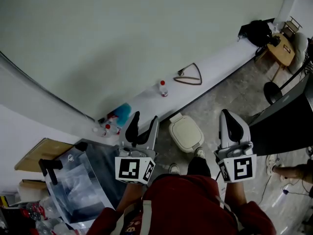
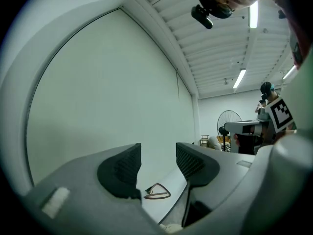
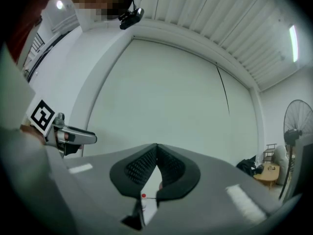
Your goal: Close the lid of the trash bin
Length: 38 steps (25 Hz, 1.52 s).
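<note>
Your left gripper [image 1: 145, 117] is spread and empty, your right gripper [image 1: 226, 114] is pressed together on nothing, and the trash bin [image 1: 186, 132] sits on the floor between them, lid flat, long axis slanting from the ledge [image 1: 220, 67] toward your feet.

Cream-white plastic trash bin [image 1: 186, 133] — only its top shows; the small red-capped bottles [image 1: 106, 129] left of it — too small to identify.

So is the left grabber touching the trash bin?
Apart. In the head view the left gripper hangs beside the trash bin with floor showing between them. The left gripper view shows its open jaws holding nothing.
</note>
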### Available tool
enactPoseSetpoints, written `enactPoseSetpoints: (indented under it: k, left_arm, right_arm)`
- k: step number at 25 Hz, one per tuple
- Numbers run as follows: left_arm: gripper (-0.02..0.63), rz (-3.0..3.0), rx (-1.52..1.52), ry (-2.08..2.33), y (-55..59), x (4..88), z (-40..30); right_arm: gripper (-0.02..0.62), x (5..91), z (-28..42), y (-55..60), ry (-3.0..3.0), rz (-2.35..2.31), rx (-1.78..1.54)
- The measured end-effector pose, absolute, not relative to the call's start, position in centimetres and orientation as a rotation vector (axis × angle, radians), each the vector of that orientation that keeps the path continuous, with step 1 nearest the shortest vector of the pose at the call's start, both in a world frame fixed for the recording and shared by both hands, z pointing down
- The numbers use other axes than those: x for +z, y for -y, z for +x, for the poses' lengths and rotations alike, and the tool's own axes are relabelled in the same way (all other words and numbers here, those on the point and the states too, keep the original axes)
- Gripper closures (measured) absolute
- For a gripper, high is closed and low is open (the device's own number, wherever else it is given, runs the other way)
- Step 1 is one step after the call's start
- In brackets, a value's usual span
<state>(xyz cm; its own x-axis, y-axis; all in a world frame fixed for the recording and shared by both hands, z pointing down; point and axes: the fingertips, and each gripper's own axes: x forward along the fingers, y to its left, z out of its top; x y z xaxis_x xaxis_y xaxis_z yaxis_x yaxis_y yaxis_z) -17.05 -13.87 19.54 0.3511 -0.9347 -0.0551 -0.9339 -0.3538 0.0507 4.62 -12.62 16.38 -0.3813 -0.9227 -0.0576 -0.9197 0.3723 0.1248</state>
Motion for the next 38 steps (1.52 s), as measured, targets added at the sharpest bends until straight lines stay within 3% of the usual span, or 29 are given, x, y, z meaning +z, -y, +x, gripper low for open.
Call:
enactPoseSetpoints:
  k: [9,19,38]
  left_arm:
    - [0.433,2.634,-0.069,1.915,13.3,16.4,-18.6]
    - [0.606,2.585,-0.079,1.967,13.6,16.8,-19.8]
    - [0.606,2.598,-0.086,1.933,14.0,17.3,-18.0]
  right_arm:
    - [0.595,14.4,3.7,12.2,2.599,1.739,-0.318]
    - [0.595,14.7,3.0,12.6,2.598,1.728,-0.314]
    - [0.595,15.1,4.9,12.8,2.583,1.759,-0.367]
